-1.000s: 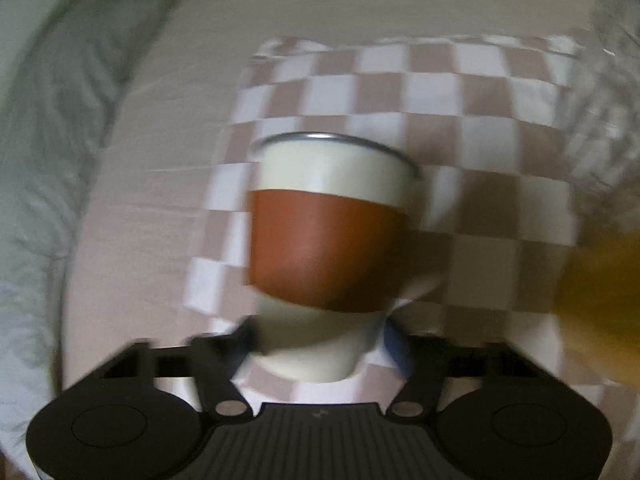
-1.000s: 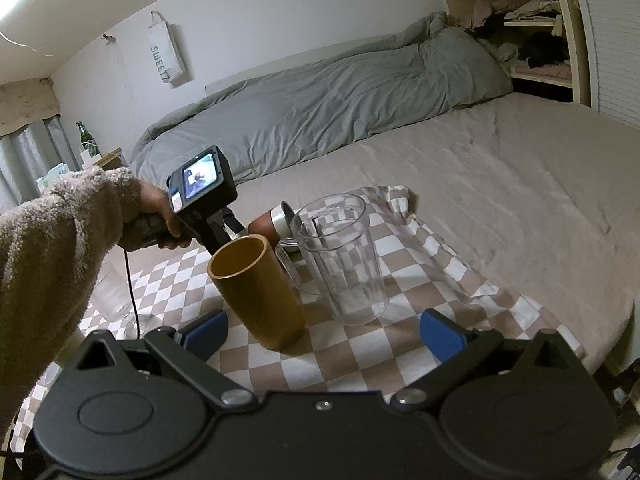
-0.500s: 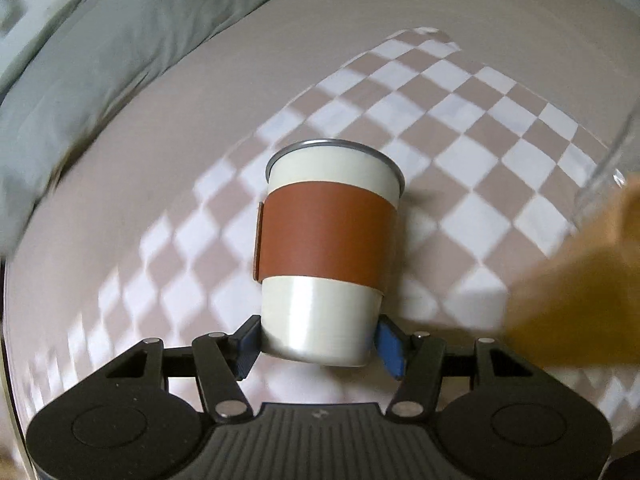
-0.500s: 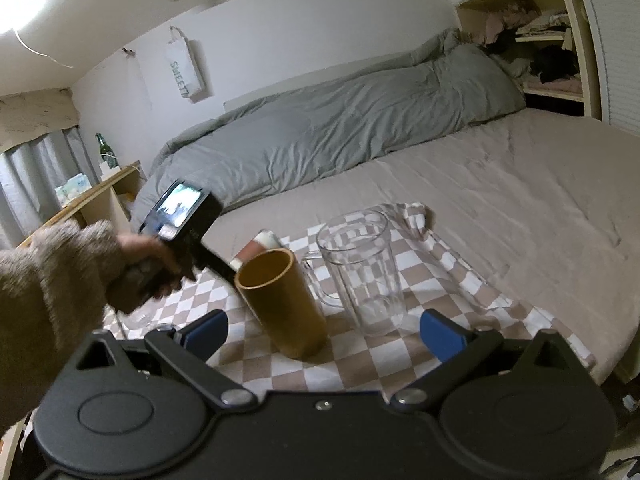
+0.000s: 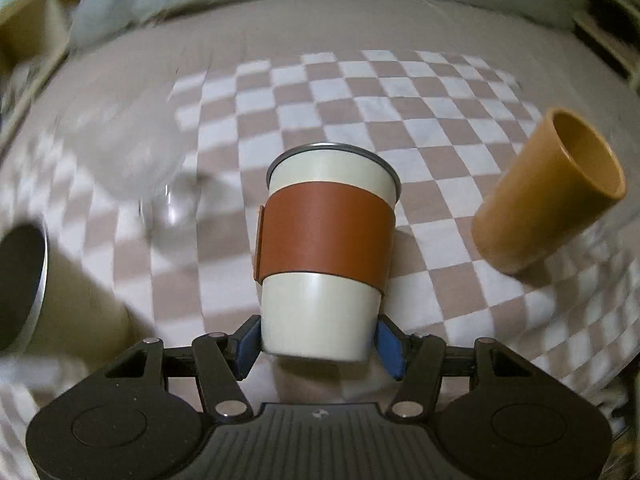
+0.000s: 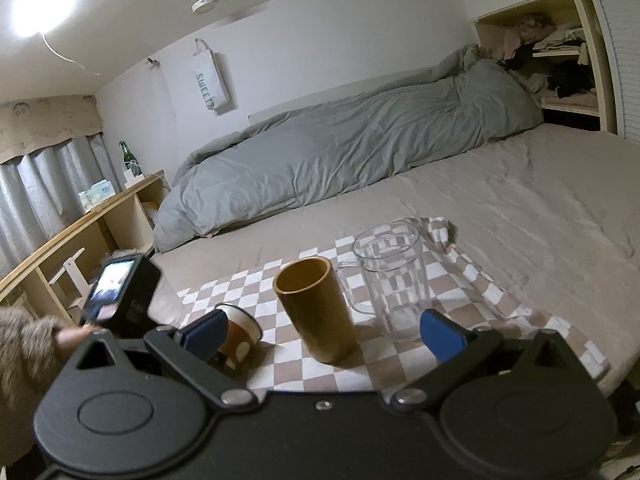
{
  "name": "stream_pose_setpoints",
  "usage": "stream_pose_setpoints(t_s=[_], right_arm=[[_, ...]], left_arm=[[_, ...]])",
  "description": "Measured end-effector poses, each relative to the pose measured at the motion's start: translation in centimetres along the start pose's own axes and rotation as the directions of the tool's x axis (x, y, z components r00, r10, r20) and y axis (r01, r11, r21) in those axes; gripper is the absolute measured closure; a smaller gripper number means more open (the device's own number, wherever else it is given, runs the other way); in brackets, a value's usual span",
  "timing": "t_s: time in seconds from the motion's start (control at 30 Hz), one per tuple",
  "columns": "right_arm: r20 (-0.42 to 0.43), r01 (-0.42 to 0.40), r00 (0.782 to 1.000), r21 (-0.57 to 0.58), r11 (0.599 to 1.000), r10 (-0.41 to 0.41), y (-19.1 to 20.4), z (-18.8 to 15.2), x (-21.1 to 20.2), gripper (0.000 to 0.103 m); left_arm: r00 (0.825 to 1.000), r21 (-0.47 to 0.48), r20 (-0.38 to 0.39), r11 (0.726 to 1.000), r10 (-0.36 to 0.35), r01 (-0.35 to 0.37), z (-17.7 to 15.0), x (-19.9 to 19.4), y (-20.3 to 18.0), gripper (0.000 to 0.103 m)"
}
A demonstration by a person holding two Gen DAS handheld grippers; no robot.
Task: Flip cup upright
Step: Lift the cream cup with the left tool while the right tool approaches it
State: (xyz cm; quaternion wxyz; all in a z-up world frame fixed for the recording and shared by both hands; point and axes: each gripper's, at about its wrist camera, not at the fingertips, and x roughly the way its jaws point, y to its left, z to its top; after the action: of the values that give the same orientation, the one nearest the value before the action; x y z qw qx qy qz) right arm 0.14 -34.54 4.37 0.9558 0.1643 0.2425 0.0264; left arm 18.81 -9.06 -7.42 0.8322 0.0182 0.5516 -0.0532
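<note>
Two blue pads of your left gripper (image 5: 318, 344) clamp the cream cup (image 5: 326, 256) at its bare base, one pad on each side, below the brown sleeve (image 5: 326, 236). The cup extends straight ahead of the fingers, steel rim farthest from you, over the checkered cloth (image 5: 360, 92); the right wrist view shows it tilted, rim uppermost, low against the cloth, so I judge it not yet fully upright. Whether its base touches the cloth cannot be told. The body looks rigid and glossy, likely a light metal tumbler: it should not deform, but the smooth tapered wall could slip toward the narrow end under a loose grip. The sleeve appears the grippier surface; the present hold below it is serviceable for a slow rotation. The cloth lies on a soft bed (image 6: 540, 184), so expect an unsteady footing on release. The mustard cup (image 5: 548, 196) stands forward and to the right of the left gripper, and a clear glass (image 5: 132, 152), blurred, forward and to its left; both are near the swing. Your right gripper (image 6: 320, 330) is spread wide and holds nothing, with the clear pitcher (image 6: 394, 276) ahead of it.
</note>
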Motion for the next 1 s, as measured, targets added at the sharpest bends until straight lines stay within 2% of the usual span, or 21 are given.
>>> stream_pose_setpoints(t_s=[0.07,0.17,0.3,0.33,0.37,0.43,0.63,0.7,0.73,0.8,0.9,1.0], right_arm=[[-0.008,0.001,1.000,-0.010,1.000,-0.001,0.5,-0.1,0.3,0.000],[-0.021,0.003,1.000,-0.030,1.000,-0.004,1.4,-0.2,0.8,0.000],[-0.027,0.011,1.000,-0.068,0.998,-0.013,2.8,-0.3,1.4,0.000],[-0.027,0.018,0.999,-0.075,0.997,-0.020,3.1,-0.3,1.5,0.000],[-0.028,0.026,0.999,-0.081,0.996,-0.028,3.3,-0.3,1.7,0.000],[-0.033,0.031,0.999,-0.093,0.995,-0.034,3.8,-0.1,2.1,0.000],[-0.090,-0.079,0.994,-0.139,0.987,0.067,6.1,3.3,5.0,0.000],[-0.141,-0.112,0.986,-0.134,0.985,0.093,7.2,4.7,6.9,0.000],[-0.177,-0.129,0.978,-0.118,0.985,0.107,7.7,5.4,8.2,0.000],[-0.284,-0.173,0.947,-0.065,0.983,0.148,8.9,6.4,11.8,0.000],[-0.451,-0.197,0.872,0.028,0.980,0.189,10.4,6.3,18.0,0.000],[-0.569,-0.162,0.804,0.068,0.984,0.172,11.4,4.7,23.2,0.004]], left_arm=[[0.999,-0.110,0.007,0.993,-0.046,0.047,-0.3,0.1,1.0,0.043],[0.996,-0.225,0.032,0.970,-0.085,0.090,0.1,0.8,2.2,0.043],[0.991,-0.291,0.049,0.947,-0.127,0.136,-0.2,1.6,2.8,0.042],[0.990,-0.291,0.052,0.946,-0.134,0.143,-0.3,1.7,2.8,0.040],[0.989,-0.289,0.059,0.945,-0.139,0.150,-0.4,1.8,2.9,0.030],[0.988,-0.279,0.071,0.948,-0.141,0.155,-0.5,1.6,3.2,0.019],[0.971,-0.143,0.154,0.968,-0.183,0.205,-1.2,-1.1,3.8,0.018],[0.968,-0.094,0.157,0.972,-0.197,0.214,-1.7,-1.7,4.2,0.018],[0.967,-0.072,0.151,0.974,-0.204,0.217,-2.0,-2.0,4.4,0.018],[0.965,-0.026,0.131,0.972,-0.227,0.232,-2.6,-2.3,4.7,0.018],[0.959,0.050,0.116,0.966,-0.259,0.255,-3.4,-3.0,5.2,0.018],[0.951,0.118,0.123,0.956,-0.283,0.269,-4.1,-3.8,5.4,0.018]])
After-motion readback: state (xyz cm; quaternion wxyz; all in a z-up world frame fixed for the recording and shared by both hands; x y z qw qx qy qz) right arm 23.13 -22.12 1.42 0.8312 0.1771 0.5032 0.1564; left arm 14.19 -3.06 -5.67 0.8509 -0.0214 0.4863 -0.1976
